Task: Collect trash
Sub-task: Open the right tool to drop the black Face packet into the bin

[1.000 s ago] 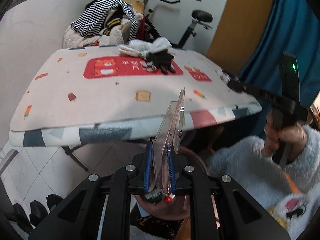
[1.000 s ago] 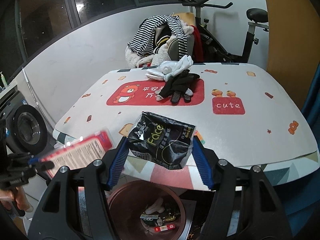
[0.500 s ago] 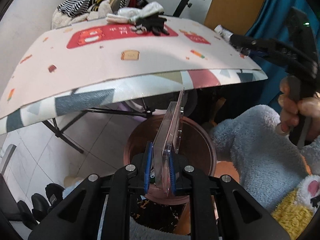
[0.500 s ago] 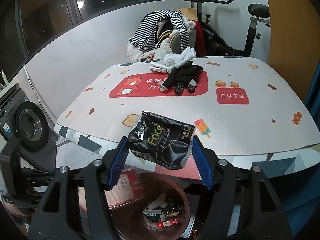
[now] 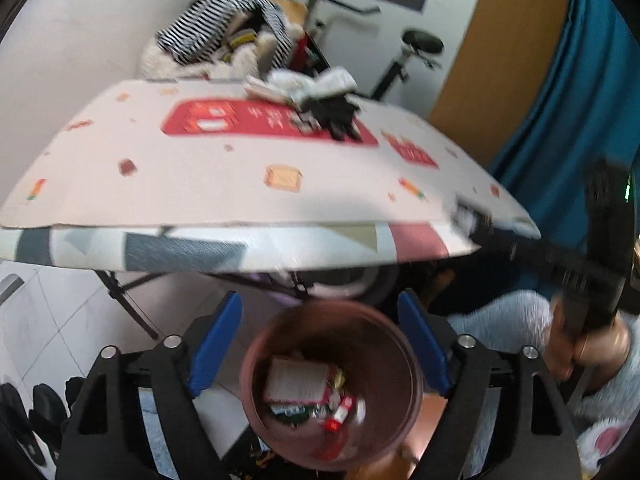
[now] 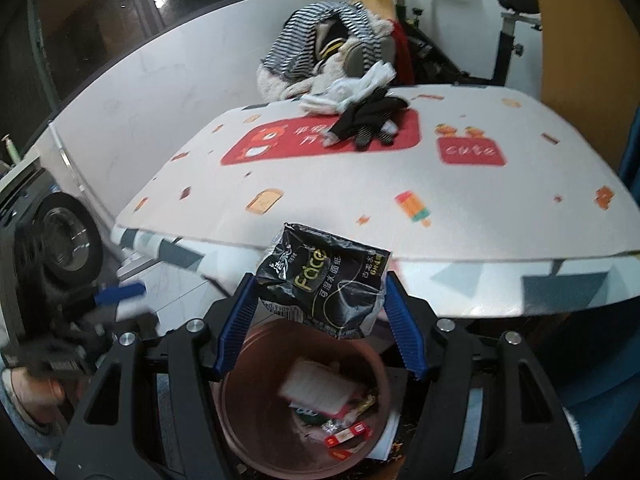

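My left gripper (image 5: 320, 344) is open and empty, right above the brown trash bin (image 5: 256, 364). A clear plastic package with a printed card (image 5: 296, 380) lies inside the bin among other wrappers. My right gripper (image 6: 320, 320) is shut on a black tissue packet (image 6: 324, 280), held above the bin (image 6: 232, 396) in front of the table edge. The package also shows in the right wrist view (image 6: 320, 390). The left gripper shows blurred at the left of the right wrist view (image 6: 100, 304).
A table with a patterned cloth (image 6: 360, 200) carries black gloves (image 6: 368, 124) and white socks (image 6: 348, 88) at its far side. A clothes-piled chair (image 6: 328, 52), an exercise bike (image 6: 508, 20), a washing machine (image 6: 52, 232) and a blue curtain (image 5: 568, 100) surround it.
My left gripper has opened and let the clear package drop into the bin. The right gripper has moved with the black packet to above the bin.
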`<action>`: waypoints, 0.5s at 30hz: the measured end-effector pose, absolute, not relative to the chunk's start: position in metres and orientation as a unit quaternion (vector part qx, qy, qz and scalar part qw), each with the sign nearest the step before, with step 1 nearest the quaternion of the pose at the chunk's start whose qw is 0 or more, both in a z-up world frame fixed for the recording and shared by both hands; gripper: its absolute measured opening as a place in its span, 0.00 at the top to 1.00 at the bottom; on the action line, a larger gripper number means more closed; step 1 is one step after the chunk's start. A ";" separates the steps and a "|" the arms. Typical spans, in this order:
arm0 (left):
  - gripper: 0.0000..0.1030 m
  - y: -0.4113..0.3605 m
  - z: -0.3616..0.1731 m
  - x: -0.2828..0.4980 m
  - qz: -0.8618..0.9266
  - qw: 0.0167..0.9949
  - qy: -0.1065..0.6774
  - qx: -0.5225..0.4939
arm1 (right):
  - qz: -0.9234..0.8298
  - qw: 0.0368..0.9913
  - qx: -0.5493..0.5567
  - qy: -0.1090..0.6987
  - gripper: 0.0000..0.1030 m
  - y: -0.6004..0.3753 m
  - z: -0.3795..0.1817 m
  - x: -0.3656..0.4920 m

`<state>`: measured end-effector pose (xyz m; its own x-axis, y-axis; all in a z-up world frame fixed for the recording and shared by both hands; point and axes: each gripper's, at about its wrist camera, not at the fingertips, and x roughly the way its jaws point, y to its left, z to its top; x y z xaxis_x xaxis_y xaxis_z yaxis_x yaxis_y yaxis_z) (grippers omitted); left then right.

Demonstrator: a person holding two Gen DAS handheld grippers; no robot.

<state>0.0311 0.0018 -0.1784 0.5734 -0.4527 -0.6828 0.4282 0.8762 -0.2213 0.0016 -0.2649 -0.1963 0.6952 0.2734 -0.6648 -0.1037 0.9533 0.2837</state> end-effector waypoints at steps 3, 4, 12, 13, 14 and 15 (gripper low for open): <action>0.15 0.009 -0.168 0.026 -0.222 0.904 0.364 -0.022 | 0.117 0.907 0.110 0.389 0.38 -0.254 -0.209 -0.002; 0.14 0.012 -0.165 0.024 -0.214 0.909 0.356 -0.024 | 0.121 0.905 0.110 0.393 0.38 -0.251 -0.213 -0.002; 0.12 0.031 -0.165 0.014 -0.158 0.934 0.319 -0.004 | 0.151 0.891 0.098 0.416 0.38 -0.230 -0.247 -0.010; 0.12 0.032 -0.167 0.013 -0.153 0.936 0.318 0.001 | 0.154 0.888 0.095 0.423 0.38 -0.227 -0.252 -0.009; 0.12 0.033 -0.170 0.012 -0.148 0.937 0.316 0.006 | 0.156 0.886 0.091 0.428 0.38 -0.225 -0.256 -0.008; 0.12 0.034 -0.172 0.010 -0.146 0.938 0.315 0.008 | 0.157 0.884 0.084 0.432 0.38 -0.222 -0.259 -0.008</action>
<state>0.0104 0.0336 -0.1722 0.7595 -0.2684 -0.5925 0.2791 0.9573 -0.0759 -0.0078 -0.2217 -0.2590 0.5775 0.3497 -0.7377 -0.2041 0.9368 0.2843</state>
